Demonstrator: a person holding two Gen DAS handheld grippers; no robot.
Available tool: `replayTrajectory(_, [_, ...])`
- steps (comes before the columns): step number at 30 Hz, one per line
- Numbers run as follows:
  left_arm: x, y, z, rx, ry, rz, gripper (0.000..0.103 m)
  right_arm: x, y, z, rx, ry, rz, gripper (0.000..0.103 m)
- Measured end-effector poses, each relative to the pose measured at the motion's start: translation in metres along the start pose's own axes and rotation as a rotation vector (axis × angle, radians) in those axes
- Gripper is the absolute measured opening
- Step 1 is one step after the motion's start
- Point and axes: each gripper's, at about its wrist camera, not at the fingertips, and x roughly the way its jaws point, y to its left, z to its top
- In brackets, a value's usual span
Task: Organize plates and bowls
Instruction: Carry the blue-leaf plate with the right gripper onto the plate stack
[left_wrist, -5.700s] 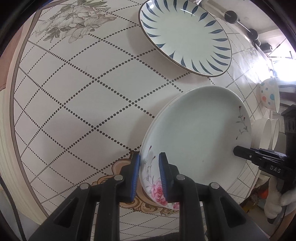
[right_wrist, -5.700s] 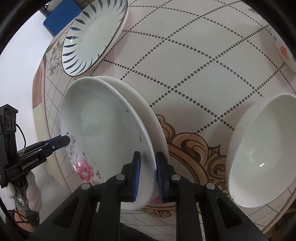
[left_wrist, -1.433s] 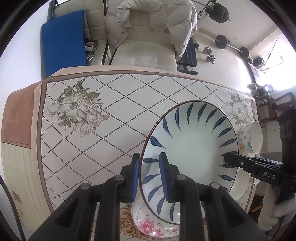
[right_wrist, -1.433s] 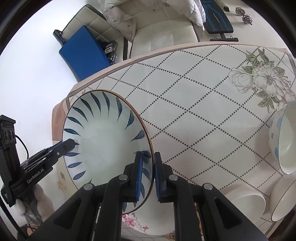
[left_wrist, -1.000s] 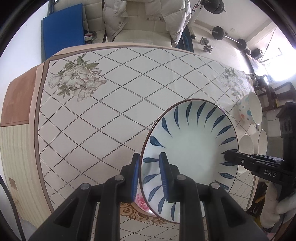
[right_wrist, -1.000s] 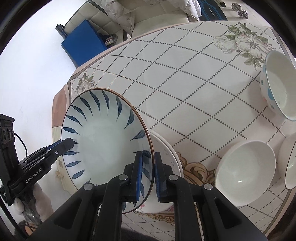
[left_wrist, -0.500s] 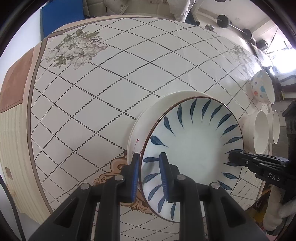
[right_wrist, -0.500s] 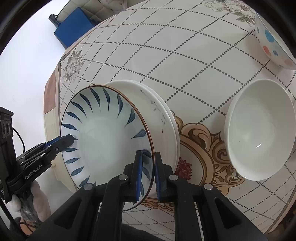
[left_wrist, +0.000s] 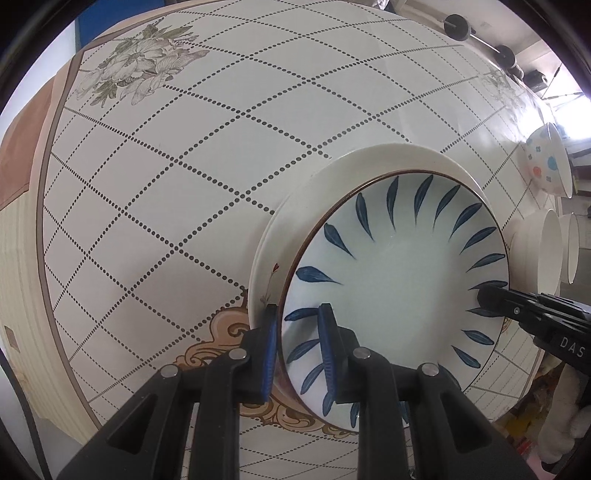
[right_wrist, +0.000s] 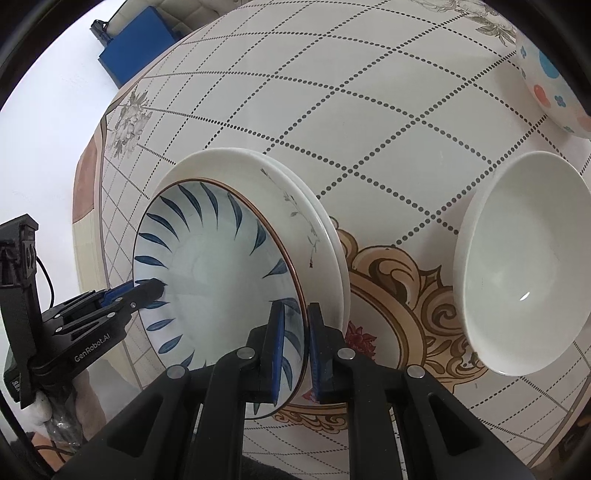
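Blue-leaf plate (left_wrist: 399, 280) sits right over the stack of white floral plates (left_wrist: 295, 206), nested inside their rim, near the front edge of the table (left_wrist: 184, 166). Left gripper (left_wrist: 297, 343) is clamped on the plate's near-left rim, one blue pad above, one below. Right gripper (right_wrist: 295, 343) pinches the opposite rim the same way, so the plate is gripped from both sides, both grippers reaching in low and nearly level from the table's near side. To the right, a plain white bowl (right_wrist: 524, 266) sits empty, close beside the stack but apart from it. A dotted bowl (right_wrist: 554, 85) stands farther back by the table's right edge. Open tablecloth stretches behind and left of the stack.
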Motion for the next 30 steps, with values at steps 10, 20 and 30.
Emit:
replayTrajectory(10, [0.001,0.001,0.015,-0.005,0.015,-0.015,0.018,0.006,-0.004,0.009,0.017,-0.006,0.0,0.014])
replayTrajectory(20, [0.003,0.023,0.023,-0.06,0.067,-0.076,0.02,0.004,-0.008,0.01,0.053,0.007,0.011,0.015])
replayTrajectory(30, [0.003,0.04,0.028,-0.116,0.109,-0.094,0.02,0.006,-0.015,0.012,0.1,0.075,0.05,0.019])
